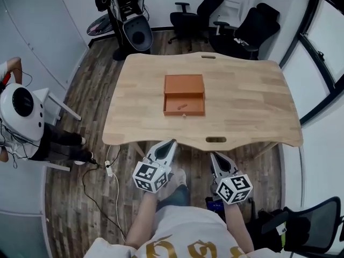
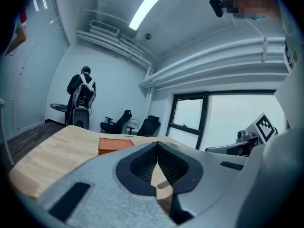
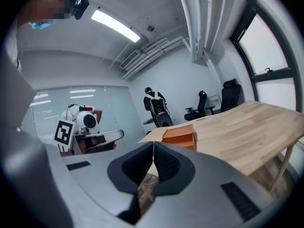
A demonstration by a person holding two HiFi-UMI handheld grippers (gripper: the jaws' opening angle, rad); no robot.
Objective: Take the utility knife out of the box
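Utility knife (image 1: pixel 181 107) lying crosswise, slightly tilted, in box (image 1: pixel 184 84)

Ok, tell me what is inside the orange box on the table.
The box is open at its near half, and one small orange item, likely the utility knife, lies there. The far half is covered by an orange panel, so anything beneath it is hidden.

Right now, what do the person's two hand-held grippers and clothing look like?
Both the left hand-held gripper and the right hand-held gripper have pale grey, tapered jaws lined with black ribbed pads. Each carries a white cube printed with black square markers. The person wears a light T-shirt with gold print.
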